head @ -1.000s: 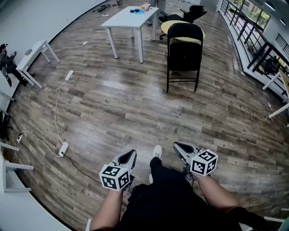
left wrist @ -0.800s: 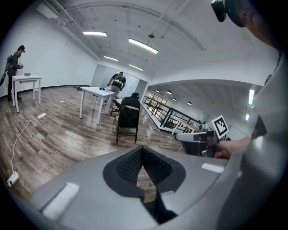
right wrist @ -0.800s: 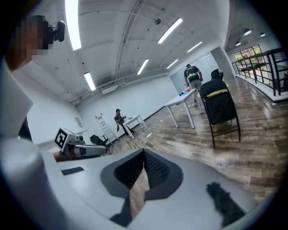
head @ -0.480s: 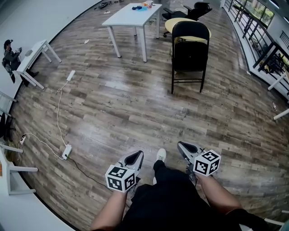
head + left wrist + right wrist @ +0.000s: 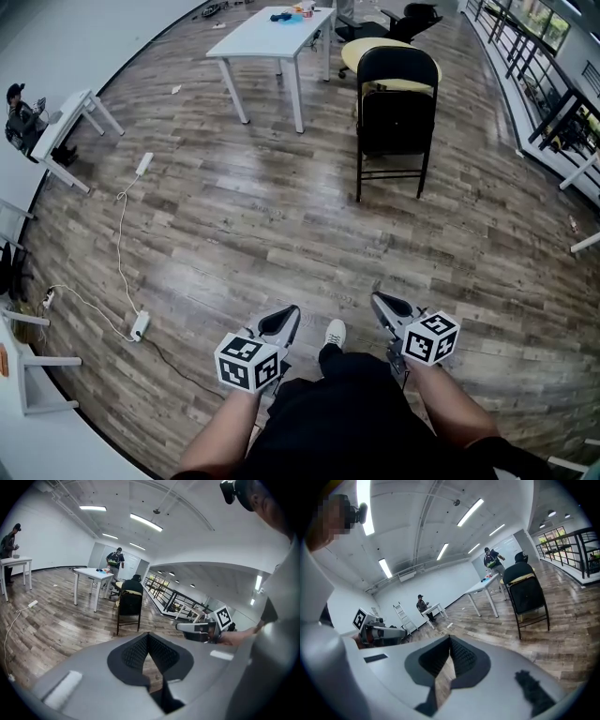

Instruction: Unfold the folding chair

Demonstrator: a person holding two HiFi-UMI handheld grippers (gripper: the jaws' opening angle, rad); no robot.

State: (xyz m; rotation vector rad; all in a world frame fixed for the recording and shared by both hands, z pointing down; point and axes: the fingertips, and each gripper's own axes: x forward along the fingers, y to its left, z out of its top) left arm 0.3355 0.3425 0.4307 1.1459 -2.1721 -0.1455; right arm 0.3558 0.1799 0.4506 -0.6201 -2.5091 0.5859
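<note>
A black folding chair stands upright on the wood floor, far ahead and a little to the right, its seat flat against the frame. It also shows in the left gripper view as the chair and in the right gripper view as the chair. My left gripper and right gripper hover low in front of my body, well short of the chair. Both are shut with nothing between the jaws, as the left gripper and right gripper show in their own views.
A white table stands left of the chair, with a yellow round seat and an office chair behind it. A cable with a power strip lies on the floor at left. A railing runs along the right. People stand far off.
Both grippers have been carried forward across the floor toward the chair, side by side and still shut. My foot has stepped ahead between them.
</note>
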